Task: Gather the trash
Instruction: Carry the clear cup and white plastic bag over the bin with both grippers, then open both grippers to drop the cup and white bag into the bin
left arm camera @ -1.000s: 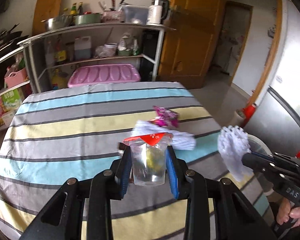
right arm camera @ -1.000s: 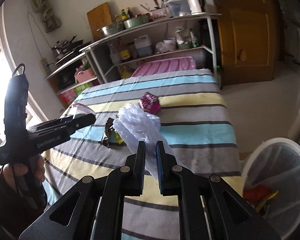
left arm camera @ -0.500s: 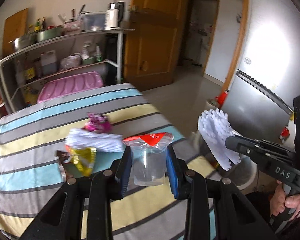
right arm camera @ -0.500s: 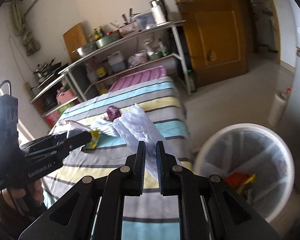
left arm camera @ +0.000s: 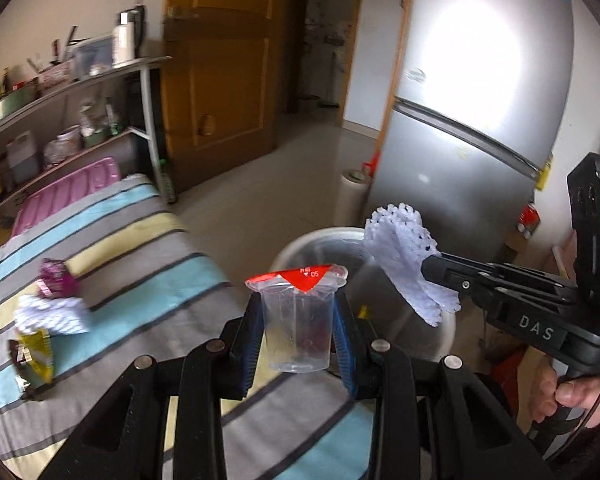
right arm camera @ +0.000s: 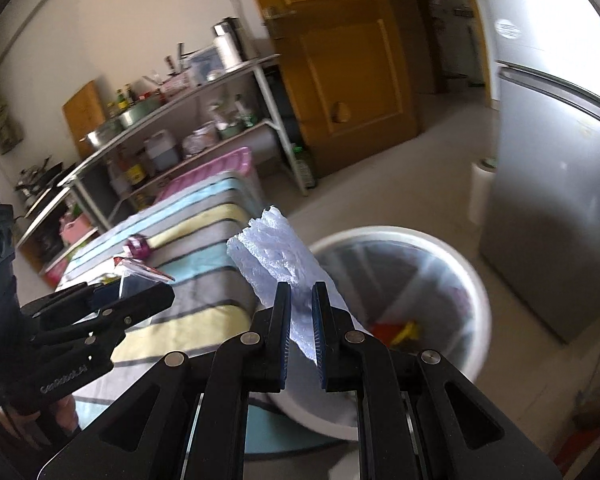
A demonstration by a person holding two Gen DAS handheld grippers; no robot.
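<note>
Striped counter (left arm camera: 148, 264): left of both claws, edge near bin.
White bin (right arm camera: 456, 264): just ahead, mouth unobstructed.
Left claw (left arm camera: 298, 320): pinching clear cup (left arm camera: 298, 328).
Right claw (right arm camera: 301, 320): pressed on white foam netting (right arm camera: 276, 252).

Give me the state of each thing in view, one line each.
Left gripper: jaws shut on clear cup.
Clear cup: upright, red seal partly peeled.
Right gripper: jaws shut on white foam wrap.
Trash bin: open, some trash inside.
Purple wrapper: lying on striped table.
</note>
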